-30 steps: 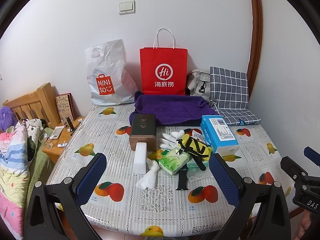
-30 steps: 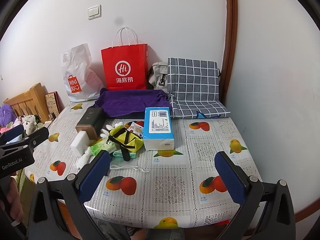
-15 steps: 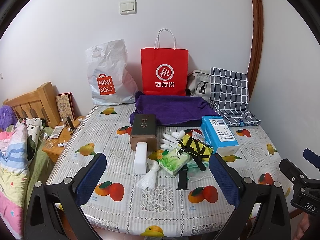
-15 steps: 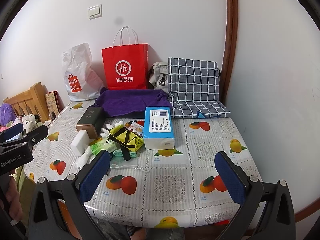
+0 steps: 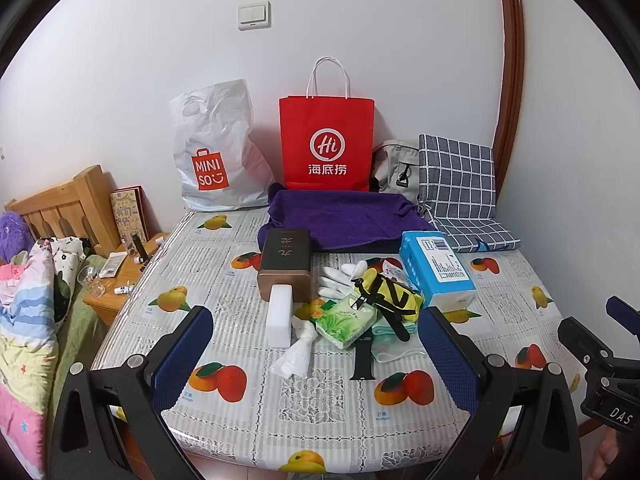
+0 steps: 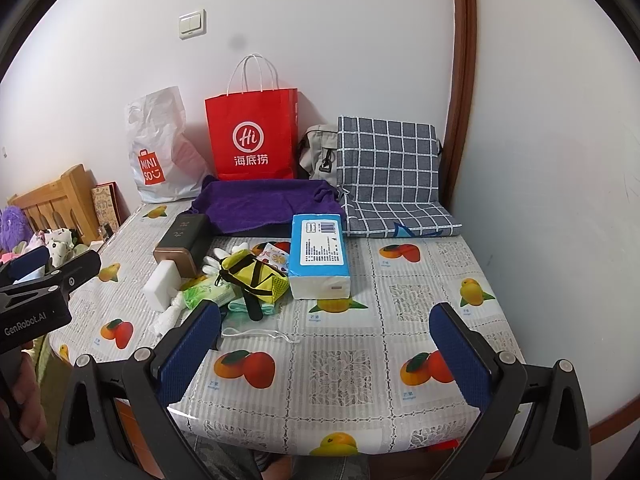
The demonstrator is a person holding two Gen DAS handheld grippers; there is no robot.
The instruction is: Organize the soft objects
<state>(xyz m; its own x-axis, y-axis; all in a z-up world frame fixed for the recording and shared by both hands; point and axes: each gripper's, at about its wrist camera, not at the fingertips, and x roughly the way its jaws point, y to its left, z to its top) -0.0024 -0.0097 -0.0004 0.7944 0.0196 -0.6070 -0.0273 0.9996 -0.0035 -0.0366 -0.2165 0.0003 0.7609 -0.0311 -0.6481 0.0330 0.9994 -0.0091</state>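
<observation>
**Soft things heaped mid-tabletop, both grippers wide and empty**

The soft things lie in one heap in the middle of the tabletop (image 5: 248,396). A yellow pouch (image 5: 390,294) with black straps sits on top, leaning against a blue tissue pack (image 5: 436,266) on its right. A green tissue packet (image 5: 346,320) rests just in front of the pouch, and a white glove (image 5: 340,278) pokes out behind it, mostly covered. A pale green face mask (image 6: 248,306) is largely buried under the pouch; only its edge and a loose white ear loop show. A white sponge block (image 5: 280,314) butts against a brown box (image 5: 285,262), and a white mesh bundle (image 5: 296,354) lies beside a black watch strap (image 5: 362,360).

My left hand-held gripper (image 5: 316,354) hovers over the near edge, fingers spread wide, holding nothing. My right hand-held gripper (image 6: 326,354) is the same, wide and empty, over bare cloth to the right of the heap.

At the back, a purple towel (image 5: 344,220) lies folded before a red paper bag (image 5: 326,144) and a white plastic bag (image 5: 216,152). A checked cushion (image 6: 386,176) half hides a grey bag (image 6: 318,152). A bed with patterned bedding (image 5: 24,308) is cut off on the left.
</observation>
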